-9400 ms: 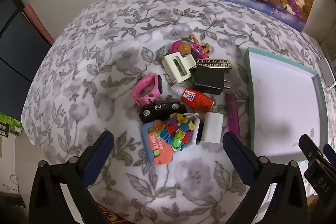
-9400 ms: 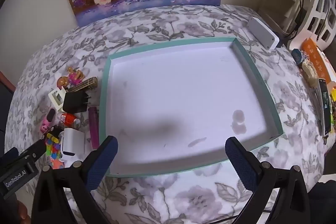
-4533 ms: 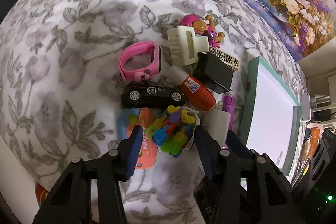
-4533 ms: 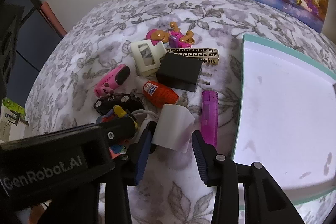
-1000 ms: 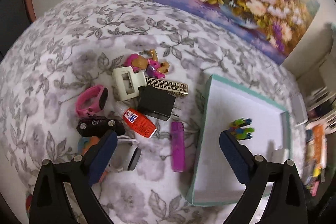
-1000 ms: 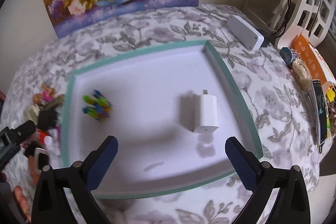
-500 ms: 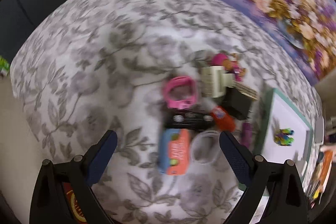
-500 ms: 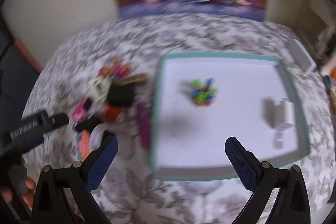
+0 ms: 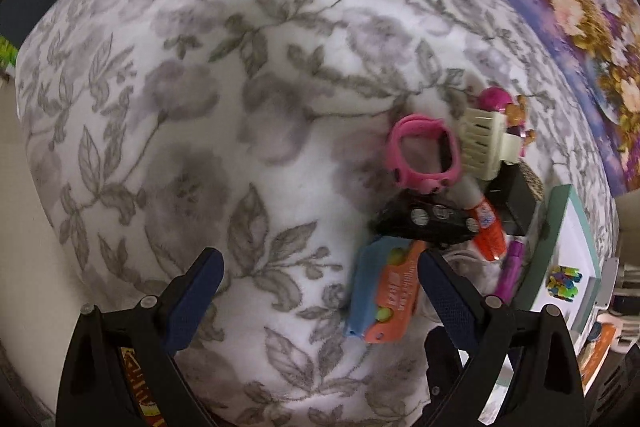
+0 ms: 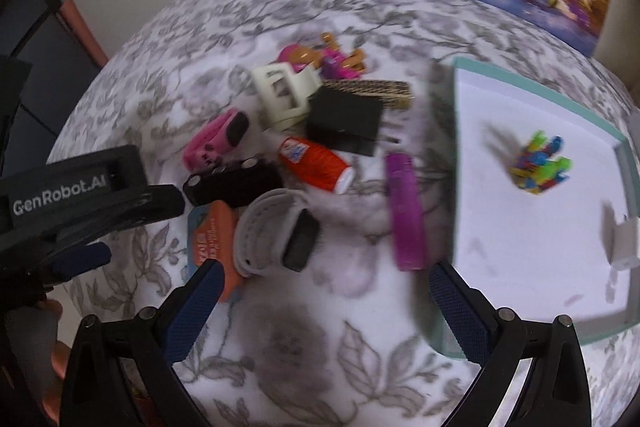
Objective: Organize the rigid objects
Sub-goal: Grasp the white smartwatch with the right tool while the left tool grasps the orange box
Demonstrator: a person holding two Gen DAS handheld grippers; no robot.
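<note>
Two tools: the right tool (image 10: pixel 320 301) and the left tool (image 9: pixel 318 281) both hover with jaws spread wide apart and nothing between them.
Nearest items: a white smartwatch with a dark face (image 10: pixel 280 237) lies just ahead of the right tool, touching an orange and blue flat card-like toy (image 10: pixel 212 237); a purple plastic lighter (image 10: pixel 406 211) lies just beside it, near the tray wall.
Middle of the pile: a black toy car (image 10: pixel 236 183), an orange glue bottle with a white cap (image 10: pixel 316 163), a pink kids' watch (image 10: pixel 216 139) and a black plug adapter (image 10: pixel 344 119), packed so they touch.
Far side: a cream hair claw clip (image 10: pixel 280 99), a gold patterned bar (image 10: pixel 376 89) and a pink and brown toy figure (image 10: pixel 320 59).
Tray: the teal-rimmed white tray (image 10: pixel 444 211) already holds a bundle of coloured clips (image 10: pixel 538 167) and a white charger block (image 10: pixel 624 239), well apart.
Step in hand: probably choosing the next piece from the pile on the floral tabletop (image 10: pixel 280 355).
Doing it well: take an outer piece such as the lighter or smartwatch, close across its narrow width, lift straight up so neighbours stay put.
Writing: "GenRobot.AI" on the left tool's body; the card's lettering is too blurred to read.
</note>
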